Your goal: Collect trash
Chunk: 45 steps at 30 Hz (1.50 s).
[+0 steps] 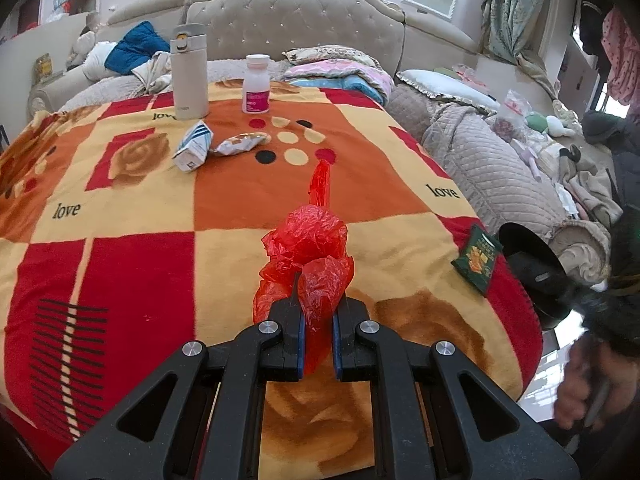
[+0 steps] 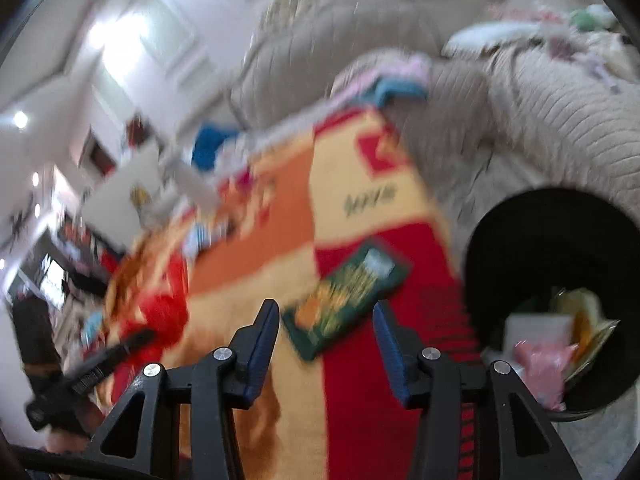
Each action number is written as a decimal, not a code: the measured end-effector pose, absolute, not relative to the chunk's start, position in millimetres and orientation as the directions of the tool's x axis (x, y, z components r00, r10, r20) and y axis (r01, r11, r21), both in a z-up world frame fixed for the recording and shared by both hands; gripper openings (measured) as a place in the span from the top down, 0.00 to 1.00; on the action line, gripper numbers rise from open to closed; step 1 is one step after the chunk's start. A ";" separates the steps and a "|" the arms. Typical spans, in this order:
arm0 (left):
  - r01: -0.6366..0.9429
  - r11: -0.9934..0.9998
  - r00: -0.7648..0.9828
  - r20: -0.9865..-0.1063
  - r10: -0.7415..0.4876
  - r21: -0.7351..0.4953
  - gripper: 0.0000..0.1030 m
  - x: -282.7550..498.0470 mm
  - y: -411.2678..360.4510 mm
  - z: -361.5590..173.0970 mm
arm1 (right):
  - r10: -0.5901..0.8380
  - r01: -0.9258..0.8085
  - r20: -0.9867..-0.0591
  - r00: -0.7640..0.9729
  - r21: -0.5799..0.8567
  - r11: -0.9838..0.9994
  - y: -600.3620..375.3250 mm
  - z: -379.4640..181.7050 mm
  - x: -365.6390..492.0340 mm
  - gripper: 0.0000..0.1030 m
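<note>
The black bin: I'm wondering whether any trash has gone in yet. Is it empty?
Not empty. The right wrist view looks into the black bin and shows pink, white and yellowish trash lying inside.

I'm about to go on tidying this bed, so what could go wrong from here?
The red bag is pinched only by a fold in the left gripper; it may slip out. The green packet lies flat near the blanket's edge, so the open right gripper might nudge it off beside the bin.
</note>
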<state>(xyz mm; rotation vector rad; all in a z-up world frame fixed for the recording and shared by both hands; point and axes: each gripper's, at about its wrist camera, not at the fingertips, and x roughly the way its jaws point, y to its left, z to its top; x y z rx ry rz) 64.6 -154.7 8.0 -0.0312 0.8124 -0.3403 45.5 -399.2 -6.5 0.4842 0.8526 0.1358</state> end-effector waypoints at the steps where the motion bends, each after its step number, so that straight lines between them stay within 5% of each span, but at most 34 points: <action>1: 0.288 0.944 0.637 -0.705 -0.312 -0.158 0.93 64.6 -154.6 7.8 | 0.292 0.079 -0.710 0.641 0.440 0.895 -394.7 -9.8 49.9 0.55; 7: 0.280 0.944 0.634 -0.705 -0.318 -0.173 0.93 68.9 -144.7 6.8 | 0.212 0.120 -0.768 0.605 0.351 0.929 -371.5 -28.2 78.7 0.53; 12: 0.273 0.945 0.635 -0.704 -0.318 -0.181 0.93 70.3 -134.8 6.4 | 0.081 0.113 -0.795 0.602 0.186 0.976 -344.1 -32.6 104.2 0.35; 18: 0.274 0.945 0.633 -0.705 -0.319 -0.181 0.93 71.6 -131.4 3.1 | -0.059 0.156 -0.826 0.561 0.036 0.987 -329.4 -39.4 124.9 0.32; 21: 0.272 0.944 0.629 -0.708 -0.321 -0.186 0.93 72.2 -130.7 1.5 | -0.072 0.168 -0.818 0.571 0.030 0.985 -333.0 -39.3 124.5 0.62; 31: 0.266 0.945 0.641 -0.697 -0.320 -0.189 0.93 68.1 -131.1 7.8 | 0.324 -0.109 -0.625 0.710 0.357 0.928 -337.3 2.9 80.2 0.63; 45: 0.242 0.960 0.664 -0.697 -0.271 -0.142 0.93 52.7 -130.4 18.1 | 0.373 -0.249 -0.627 0.684 0.280 0.927 -297.3 5.4 74.3 0.63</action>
